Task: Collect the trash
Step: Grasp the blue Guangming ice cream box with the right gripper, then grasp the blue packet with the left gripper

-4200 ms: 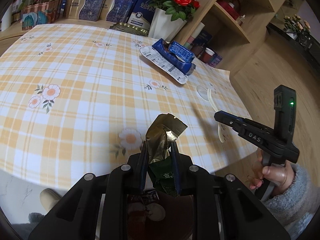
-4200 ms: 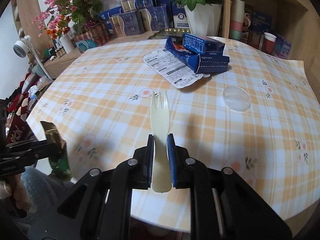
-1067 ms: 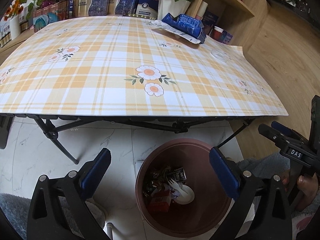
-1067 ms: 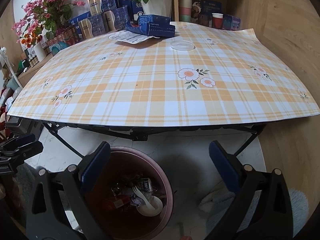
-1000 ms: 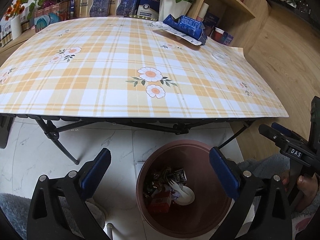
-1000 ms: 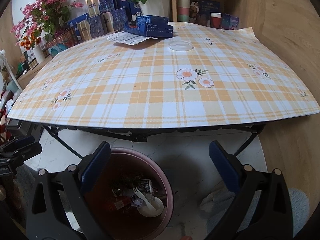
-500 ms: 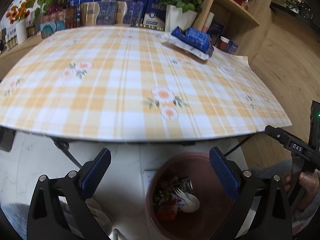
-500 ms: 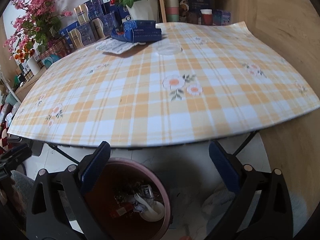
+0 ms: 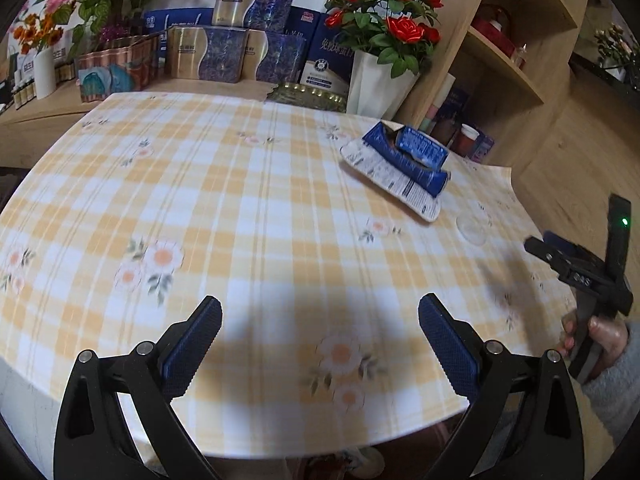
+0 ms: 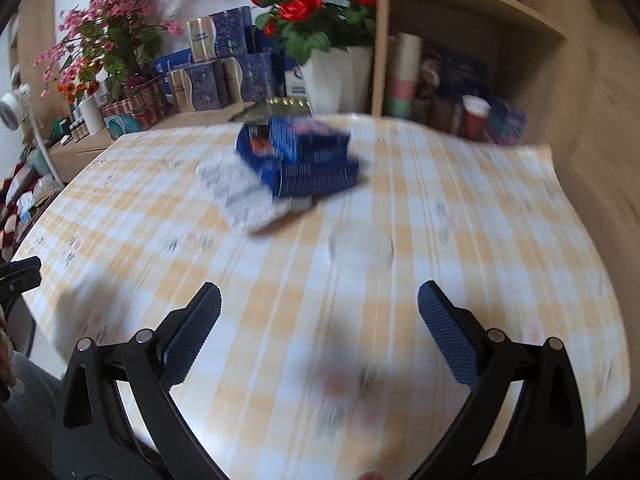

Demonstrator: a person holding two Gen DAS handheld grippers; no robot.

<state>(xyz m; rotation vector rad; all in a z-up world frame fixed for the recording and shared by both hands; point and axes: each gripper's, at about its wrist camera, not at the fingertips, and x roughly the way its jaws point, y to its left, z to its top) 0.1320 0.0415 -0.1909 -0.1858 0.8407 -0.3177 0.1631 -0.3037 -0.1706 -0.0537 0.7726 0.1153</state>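
Near: yellow plaid floral tablecloth (image 9: 248,208). Left gripper (image 9: 320,336) and right gripper (image 10: 319,332) both spread wide, holding nothing. Beyond the right gripper, ahead: clear round lid (image 10: 360,249), blurred, possibly plastic. Farther: torn blue carton (image 9: 408,156) atop white printed wrapper (image 9: 390,180). Behind: red roses in white vase (image 9: 380,80), wooden shelving (image 9: 508,68).

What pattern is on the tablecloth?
Orange-and-white plaid with small flower prints on the tablecloth; sharpest in the left wrist view.
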